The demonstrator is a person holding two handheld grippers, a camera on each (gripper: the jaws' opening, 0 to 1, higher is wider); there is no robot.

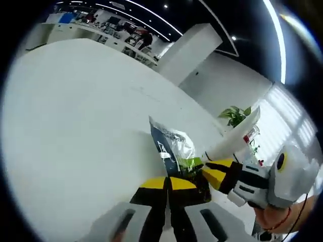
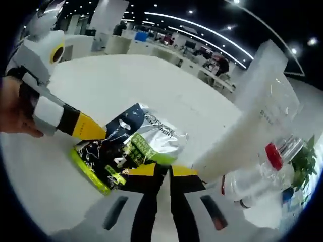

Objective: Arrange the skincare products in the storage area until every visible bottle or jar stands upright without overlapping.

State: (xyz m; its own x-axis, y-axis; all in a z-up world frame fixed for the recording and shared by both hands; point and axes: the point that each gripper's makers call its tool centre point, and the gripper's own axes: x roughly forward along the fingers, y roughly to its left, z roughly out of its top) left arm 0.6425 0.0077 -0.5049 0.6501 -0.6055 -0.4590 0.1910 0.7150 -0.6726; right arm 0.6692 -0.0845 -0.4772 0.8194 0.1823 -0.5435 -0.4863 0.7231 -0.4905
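Observation:
A foil pouch point(image 1: 173, 143) in dark blue and silver with a green edge is held up over the white table point(image 1: 75, 126). My left gripper point(image 1: 168, 184) is shut on its lower edge, yellow tips pressed together. From the right, my right gripper point(image 1: 209, 171) meets the pouch's green edge. In the right gripper view the pouch point(image 2: 146, 138) lies just beyond my right gripper point(image 2: 162, 171), whose jaws are closed on its near edge. The left gripper point(image 2: 93, 132) grips its left side. A long white tube point(image 2: 242, 121) lies at the right.
Clear bottles, one with a red cap point(image 2: 272, 156), stand beside the white tube point(image 1: 233, 140). A potted plant point(image 1: 235, 115) sits behind them. A person's hand point(image 2: 15, 113) holds the left gripper. Desks and a white pillar point(image 1: 189, 53) are far off.

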